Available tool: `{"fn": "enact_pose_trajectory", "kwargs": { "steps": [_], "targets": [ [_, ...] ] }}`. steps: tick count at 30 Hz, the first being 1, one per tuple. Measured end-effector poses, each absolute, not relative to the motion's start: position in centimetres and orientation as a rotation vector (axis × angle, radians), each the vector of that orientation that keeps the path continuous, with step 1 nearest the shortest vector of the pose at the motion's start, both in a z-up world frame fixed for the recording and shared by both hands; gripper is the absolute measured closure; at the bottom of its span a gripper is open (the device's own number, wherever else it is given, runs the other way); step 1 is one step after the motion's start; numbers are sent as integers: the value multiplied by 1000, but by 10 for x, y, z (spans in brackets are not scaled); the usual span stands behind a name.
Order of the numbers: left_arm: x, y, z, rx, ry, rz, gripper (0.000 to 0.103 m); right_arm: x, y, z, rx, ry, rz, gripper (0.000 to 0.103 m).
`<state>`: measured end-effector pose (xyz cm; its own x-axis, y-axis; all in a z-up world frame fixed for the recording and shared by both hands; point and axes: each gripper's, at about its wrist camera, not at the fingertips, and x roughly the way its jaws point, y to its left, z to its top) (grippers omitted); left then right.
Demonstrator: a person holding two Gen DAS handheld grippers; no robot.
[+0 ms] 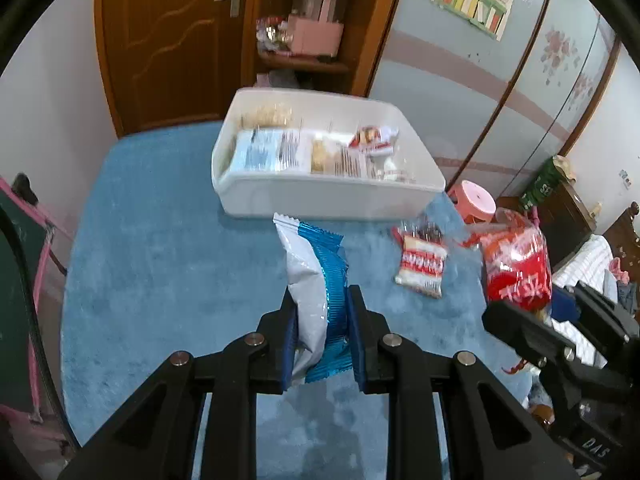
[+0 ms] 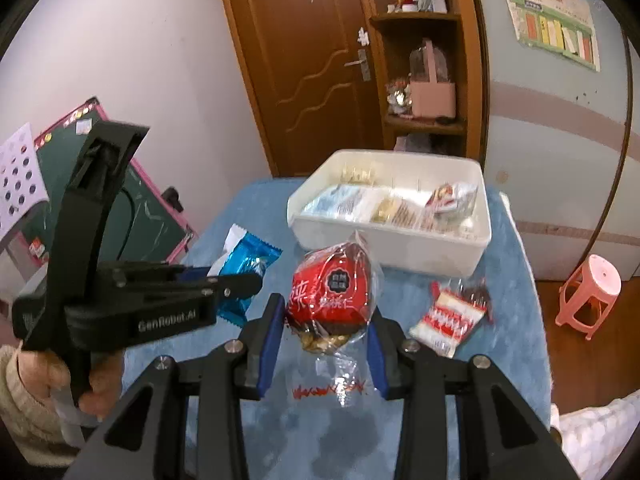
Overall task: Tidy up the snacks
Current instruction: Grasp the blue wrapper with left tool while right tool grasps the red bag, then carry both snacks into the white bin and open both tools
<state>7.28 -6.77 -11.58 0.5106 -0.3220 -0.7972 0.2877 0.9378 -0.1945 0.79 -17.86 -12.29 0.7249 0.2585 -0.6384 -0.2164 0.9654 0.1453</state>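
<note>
My left gripper (image 1: 322, 300) is shut on a blue and white snack packet (image 1: 316, 280), held upright above the blue cloth-covered table (image 1: 160, 260). My right gripper (image 2: 327, 312) is shut on a red snack in a clear wrapper (image 2: 334, 290), also lifted off the table. That red snack (image 1: 516, 268) shows at the right of the left wrist view; the blue packet (image 2: 244, 268) and the left gripper show at the left of the right wrist view. A white bin (image 1: 320, 200) (image 2: 384, 248) with several packets inside stands just beyond both. A red and white packet (image 1: 424, 264) (image 2: 452, 320) lies on the cloth to the right.
Behind the table are a wooden door (image 2: 304, 60), a shelf unit with a pink box (image 1: 316, 36) and a wardrobe (image 1: 480, 80). A pink stool (image 2: 588, 296) stands on the floor at right. A green chalkboard (image 2: 132, 208) leans at left. A hand in a cream sleeve (image 2: 24, 400) grips the left tool.
</note>
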Motion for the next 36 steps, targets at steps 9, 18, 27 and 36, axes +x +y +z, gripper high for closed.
{"fn": "enact_pose_trajectory", "kwargs": {
  "steps": [9,18,27,36],
  "targets": [
    [114,-78,-72,27,881,-333,82,53,-189,-77,87,624,201,64],
    [166,-91,-38,109,792,-274,82,108,-204,-53,85,575,104,64],
    [236,-112,-63,122,817,-225,82,187,-217,-81,95,641,50,64],
    [274,-123,-106,122,839,-157,13,238,-234,-139,88,798,-65,50]
  ]
}}
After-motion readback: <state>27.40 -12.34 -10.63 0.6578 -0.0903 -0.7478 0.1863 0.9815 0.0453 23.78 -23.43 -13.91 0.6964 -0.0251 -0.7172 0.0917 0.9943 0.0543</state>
